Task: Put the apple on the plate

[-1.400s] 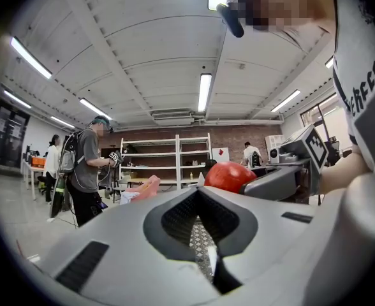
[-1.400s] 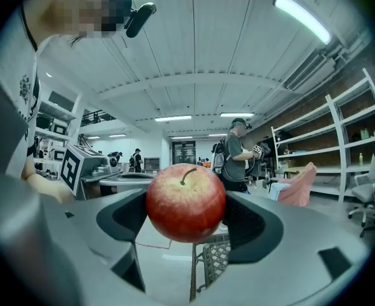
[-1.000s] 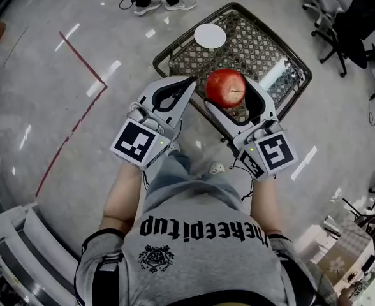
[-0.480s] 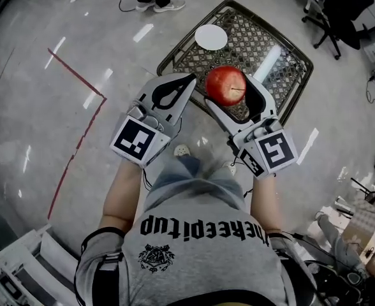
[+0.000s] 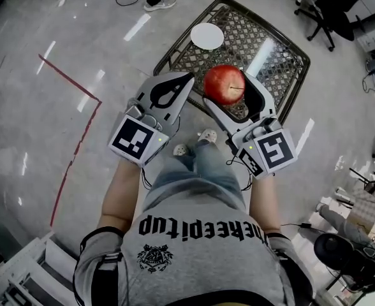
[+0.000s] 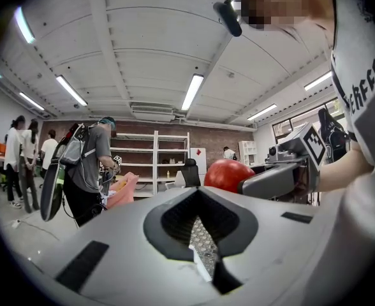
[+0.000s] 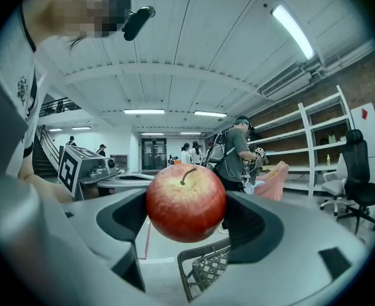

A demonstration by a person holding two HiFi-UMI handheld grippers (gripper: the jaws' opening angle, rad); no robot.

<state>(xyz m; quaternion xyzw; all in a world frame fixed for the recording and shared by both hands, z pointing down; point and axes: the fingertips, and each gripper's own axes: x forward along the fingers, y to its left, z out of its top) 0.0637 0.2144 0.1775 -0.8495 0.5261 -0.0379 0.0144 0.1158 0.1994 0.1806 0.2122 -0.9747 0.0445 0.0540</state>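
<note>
Dark wire-mesh table [image 5: 242, 40], red tape line [image 5: 69, 80] on grey floor [image 5: 22, 113] — left; office chair [image 5: 321, 5], top right

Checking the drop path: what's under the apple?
Wire basket; the spot straight below is hidden by the apple and right gripper. The plate sits farther off, not underneath.

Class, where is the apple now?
In the head view, the apple is clamped in the right gripper, above the mesh table, short of the white plate.

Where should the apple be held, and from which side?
Grip the apple across its widest middle, coming in level from the side, stem left free: the round body narrows above and below. The right gripper holds it that way.
</note>
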